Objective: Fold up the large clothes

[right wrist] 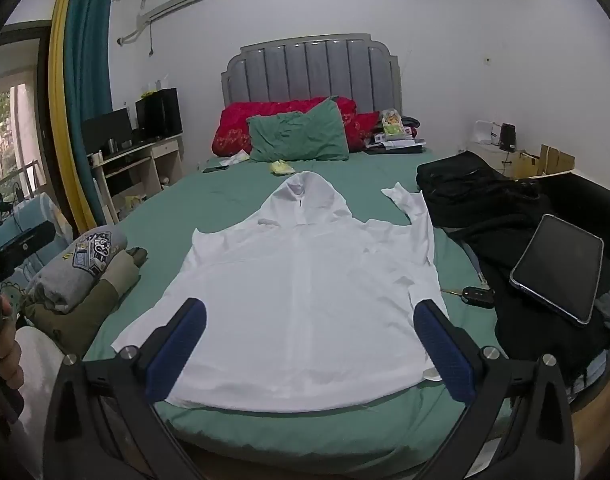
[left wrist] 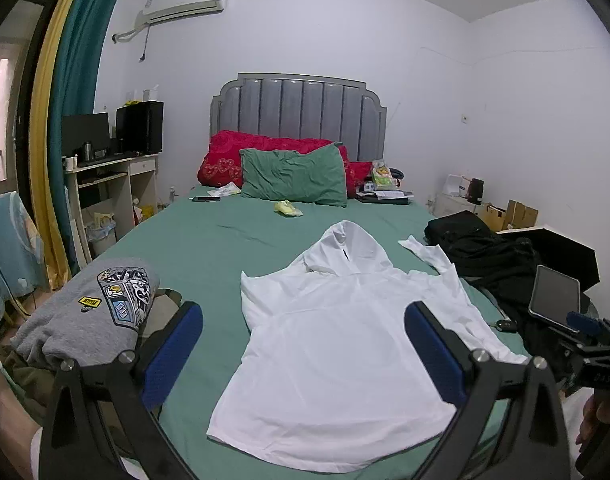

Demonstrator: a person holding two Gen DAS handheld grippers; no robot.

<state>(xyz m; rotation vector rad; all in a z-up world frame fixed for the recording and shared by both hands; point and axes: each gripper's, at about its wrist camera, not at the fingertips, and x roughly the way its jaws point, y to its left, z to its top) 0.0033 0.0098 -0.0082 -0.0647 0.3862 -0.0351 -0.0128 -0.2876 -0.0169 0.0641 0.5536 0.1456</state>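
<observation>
While both grippers hover spread, left gripper (left wrist: 305, 356), right gripper (right wrist: 311, 344), white hoodie (right wrist: 305, 272) flat beyond them

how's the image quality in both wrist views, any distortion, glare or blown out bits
Left wrist view: strong fisheye bending of the curtain, dark corner vignette, white hoodie nearly blown out, folds faint. Right wrist view: same curving, window bright, tablet reflecting soft glare; both fairly sharp.

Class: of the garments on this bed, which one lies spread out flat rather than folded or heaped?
The white hooded top, laid open mid-bed; the grey printed sweatshirt is folded, the black clothes heaped.
</observation>
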